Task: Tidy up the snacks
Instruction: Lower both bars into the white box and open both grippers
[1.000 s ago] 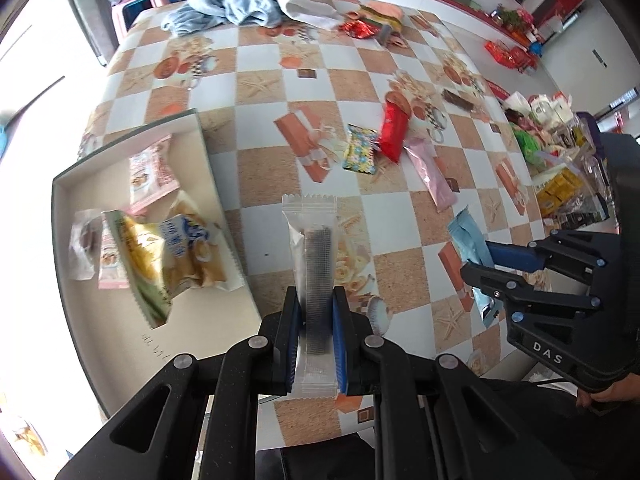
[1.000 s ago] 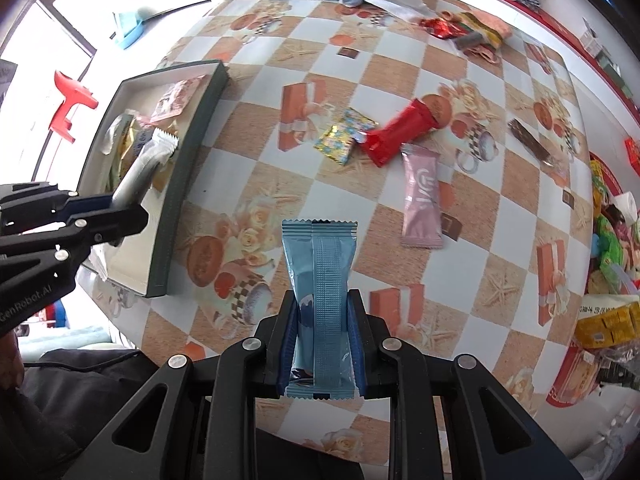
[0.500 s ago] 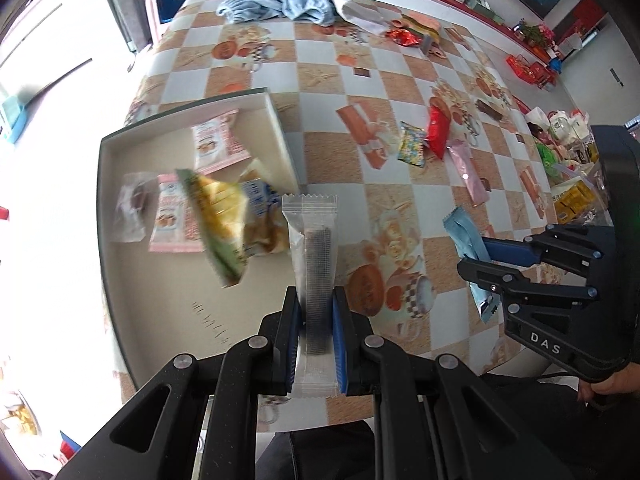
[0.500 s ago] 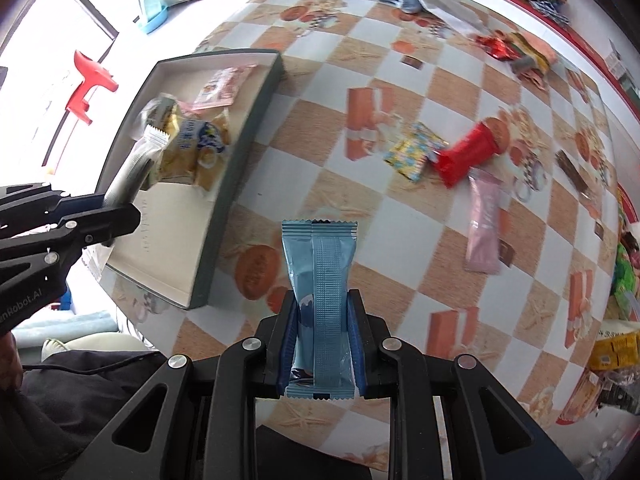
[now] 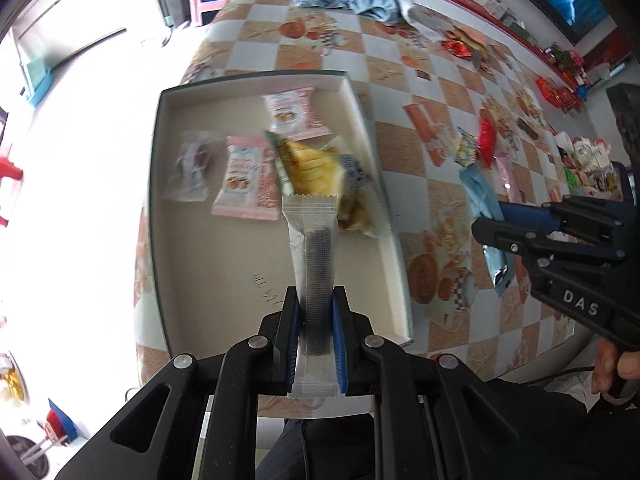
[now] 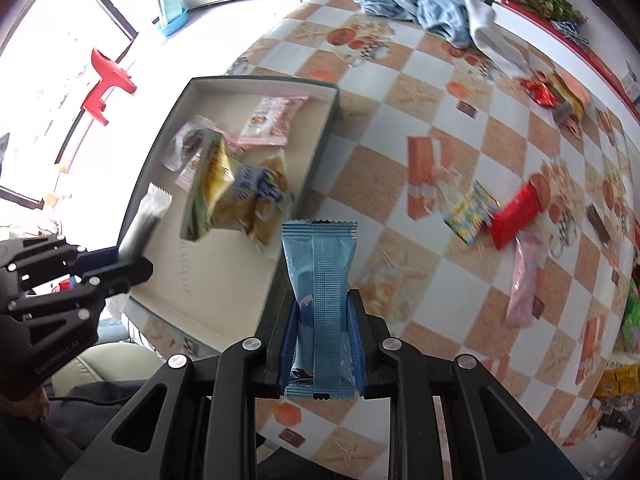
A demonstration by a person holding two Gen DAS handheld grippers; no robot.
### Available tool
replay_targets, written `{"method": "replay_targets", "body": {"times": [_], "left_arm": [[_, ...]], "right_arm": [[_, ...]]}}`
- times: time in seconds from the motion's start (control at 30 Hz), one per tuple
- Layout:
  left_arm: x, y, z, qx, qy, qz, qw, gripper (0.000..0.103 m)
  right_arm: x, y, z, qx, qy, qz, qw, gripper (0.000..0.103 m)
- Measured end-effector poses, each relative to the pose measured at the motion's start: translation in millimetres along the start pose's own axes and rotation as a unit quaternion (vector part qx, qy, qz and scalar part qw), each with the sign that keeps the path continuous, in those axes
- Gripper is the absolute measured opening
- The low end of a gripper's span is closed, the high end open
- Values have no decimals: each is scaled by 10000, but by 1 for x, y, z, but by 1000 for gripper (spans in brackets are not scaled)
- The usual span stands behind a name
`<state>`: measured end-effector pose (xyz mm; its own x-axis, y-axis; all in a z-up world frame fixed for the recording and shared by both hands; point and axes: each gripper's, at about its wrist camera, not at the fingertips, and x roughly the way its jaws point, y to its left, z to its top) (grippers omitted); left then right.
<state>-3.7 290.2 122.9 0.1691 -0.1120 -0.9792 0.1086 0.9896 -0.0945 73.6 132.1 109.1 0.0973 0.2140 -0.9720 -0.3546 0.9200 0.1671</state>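
The big, shallow white cardboard tray with the dark rim [image 5: 390, 240] fills the middle left of the left wrist view, and a few snack packs already lie in its upper half. If a pack is let go too early, it could land on the checked orange and white tablecloth [image 5: 404, 140], not in the tray.

The left gripper [image 5: 316, 312] is squeezed tight on a clear plastic packet with a dark bar inside [image 5: 314, 248], at the bottom middle over the tray. It hangs near the yellow bag of cakes [image 5: 316, 168] and could fall on top of it.

The right gripper [image 6: 320, 340] is squeezed tight on a light blue foil packet [image 6: 320, 280], bottom middle of its view, over the tray's edge. The two grippers are close and could bump.

The right gripper's side reads "DAS". The pack labels are too blurry to read.
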Motion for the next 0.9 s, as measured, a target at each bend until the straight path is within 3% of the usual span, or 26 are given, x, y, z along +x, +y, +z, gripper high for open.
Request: {"method": "replay_targets", "body": {"times": [0.37, 0.9], "left_arm": [[12, 32, 1, -272, 143, 69, 9995, 17], [19, 61, 42, -665, 41, -137, 9977, 17]], "right_arm": [[12, 39, 29, -498, 3, 49, 9987, 25], [19, 65, 89, -898, -21, 27, 9960, 25]]}}
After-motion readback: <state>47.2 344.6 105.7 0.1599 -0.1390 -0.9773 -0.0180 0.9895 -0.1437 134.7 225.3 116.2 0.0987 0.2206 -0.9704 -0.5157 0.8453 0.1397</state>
